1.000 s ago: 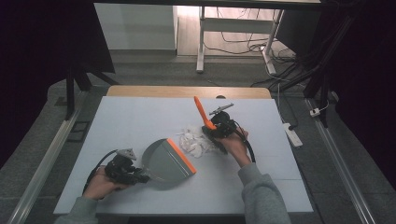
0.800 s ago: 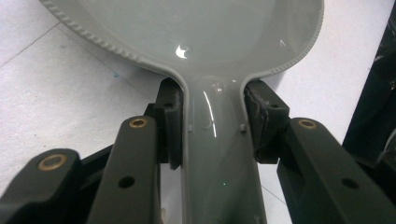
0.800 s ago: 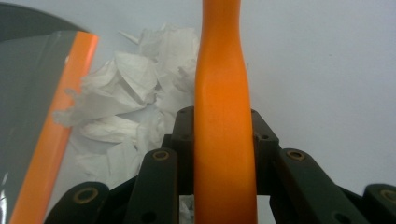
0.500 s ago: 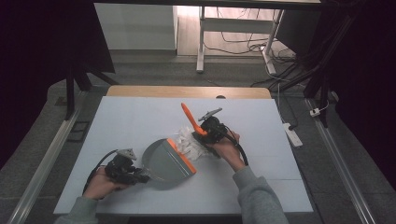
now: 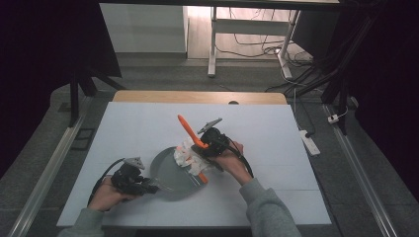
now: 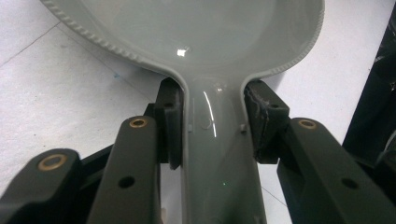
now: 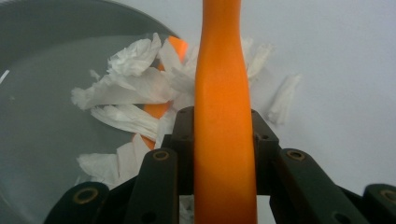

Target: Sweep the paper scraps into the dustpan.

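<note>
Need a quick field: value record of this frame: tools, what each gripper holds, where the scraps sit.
scene: white table, person with two hand-held grippers
left gripper: shut on grey dustpan handle
grey dustpan: flat on table, orange lip facing the scraps
right gripper: shut on orange brush handle
orange brush handle: tilted up and away from the person
paper scraps: white, piled at the pan's lip, some on the pan, some on the table

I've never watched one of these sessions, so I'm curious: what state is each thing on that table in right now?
Left gripper: shut on the dustpan handle.
Grey dustpan: flat on the table, its orange lip by the scraps.
Right gripper: shut on the orange brush handle.
Orange brush: tilted, its lower end at the scraps.
Paper scraps: torn, piled at the dustpan's lip, some already on it.
</note>
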The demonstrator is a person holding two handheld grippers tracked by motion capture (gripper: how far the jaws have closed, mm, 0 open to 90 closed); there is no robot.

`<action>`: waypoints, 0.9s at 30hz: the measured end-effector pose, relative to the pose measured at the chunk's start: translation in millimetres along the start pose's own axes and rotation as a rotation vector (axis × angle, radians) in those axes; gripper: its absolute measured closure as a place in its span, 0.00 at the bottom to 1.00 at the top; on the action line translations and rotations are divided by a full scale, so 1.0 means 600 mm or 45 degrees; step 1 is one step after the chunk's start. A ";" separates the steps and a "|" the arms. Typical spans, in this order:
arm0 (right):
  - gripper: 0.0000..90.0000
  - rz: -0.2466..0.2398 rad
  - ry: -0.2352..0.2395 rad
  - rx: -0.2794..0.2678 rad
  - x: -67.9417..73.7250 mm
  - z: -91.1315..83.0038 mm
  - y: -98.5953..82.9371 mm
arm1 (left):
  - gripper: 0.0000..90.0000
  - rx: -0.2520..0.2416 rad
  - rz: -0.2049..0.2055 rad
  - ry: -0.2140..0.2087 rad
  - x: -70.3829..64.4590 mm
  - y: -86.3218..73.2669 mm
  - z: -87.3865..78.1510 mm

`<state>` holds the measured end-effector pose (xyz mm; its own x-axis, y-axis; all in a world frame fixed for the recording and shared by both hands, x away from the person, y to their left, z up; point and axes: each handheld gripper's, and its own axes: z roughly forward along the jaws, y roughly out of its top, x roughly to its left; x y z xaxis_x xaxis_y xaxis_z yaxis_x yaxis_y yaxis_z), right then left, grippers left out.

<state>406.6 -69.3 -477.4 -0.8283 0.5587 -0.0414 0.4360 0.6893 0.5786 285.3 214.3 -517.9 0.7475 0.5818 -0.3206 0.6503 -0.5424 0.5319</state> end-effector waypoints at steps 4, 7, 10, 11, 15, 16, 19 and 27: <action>0.78 -0.012 0.030 0.000 0.012 0.003 0.005 | 0.68 -0.001 -0.001 0.000 0.000 0.000 0.000; 0.78 -0.032 0.040 0.000 0.023 0.006 0.008 | 0.68 -0.001 -0.001 0.000 0.000 0.000 0.000; 0.78 -0.048 0.064 0.000 0.033 0.007 0.010 | 0.68 0.000 -0.001 -0.001 0.000 0.000 0.000; 0.78 -0.049 0.078 -0.004 0.036 0.007 0.011 | 0.68 0.000 -0.001 -0.001 0.000 0.000 0.000; 0.78 -0.079 0.097 -0.010 0.049 0.008 0.011 | 0.68 0.000 -0.002 0.000 -0.001 0.000 0.000; 0.78 -0.081 0.102 -0.009 0.052 0.008 0.011 | 0.68 0.000 -0.001 0.000 0.000 0.000 0.000; 0.78 -0.083 0.126 -0.018 0.059 0.007 0.011 | 0.68 0.000 -0.002 0.002 -0.001 0.000 0.000; 0.78 -0.104 0.171 -0.075 0.072 -0.011 0.015 | 0.68 0.001 -0.003 -0.001 -0.001 0.000 0.000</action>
<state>372.6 -42.1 -468.5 -0.9015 0.4326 0.0166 0.3471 0.6994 0.6248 284.9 214.0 -517.7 0.7463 0.5826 -0.3220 0.6518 -0.5415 0.5309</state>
